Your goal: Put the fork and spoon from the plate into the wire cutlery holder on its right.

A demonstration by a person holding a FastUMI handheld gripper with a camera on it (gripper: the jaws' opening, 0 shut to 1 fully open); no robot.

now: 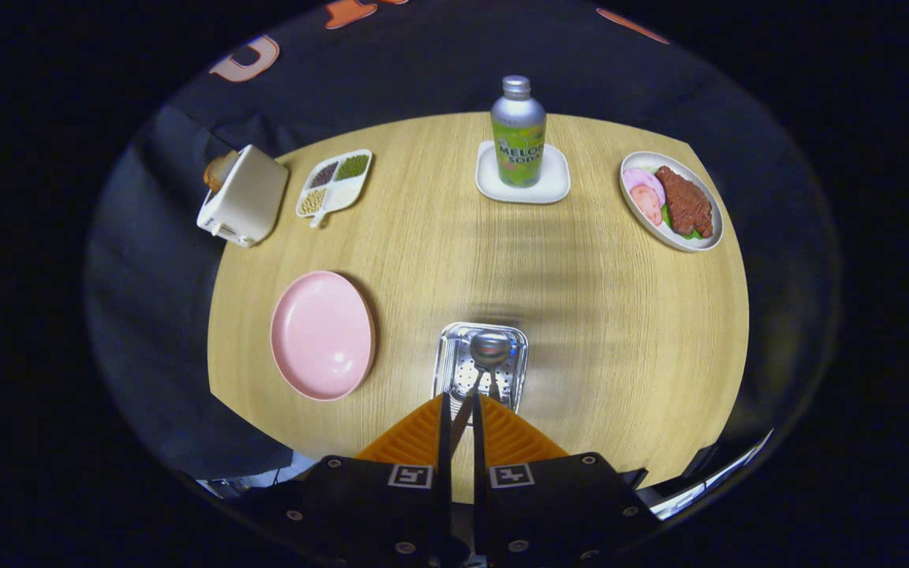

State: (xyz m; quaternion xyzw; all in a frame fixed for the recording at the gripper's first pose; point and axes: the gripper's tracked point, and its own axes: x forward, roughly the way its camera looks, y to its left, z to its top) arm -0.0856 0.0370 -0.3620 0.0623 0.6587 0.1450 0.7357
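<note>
Gripper [458,414] fingers were clamped nearly closed on the spoon [488,351] handle, bowl held above the wire cutlery holder [445,359], beside the emptied plate [322,334]. Vertical lowering before release was advised.

Pale wood-grain surface [596,315] across the middle of the frame, evenly lit from above; dark cloth wall [439,71] behind, along the top.

Around the soda bottle [518,131]: one coaster [523,188]; one pink plate [321,334]; one meat dish [671,200]; one divided tray [335,182]; one toaster [243,196]; one wire holder [480,364]; one spoon [489,349].
</note>
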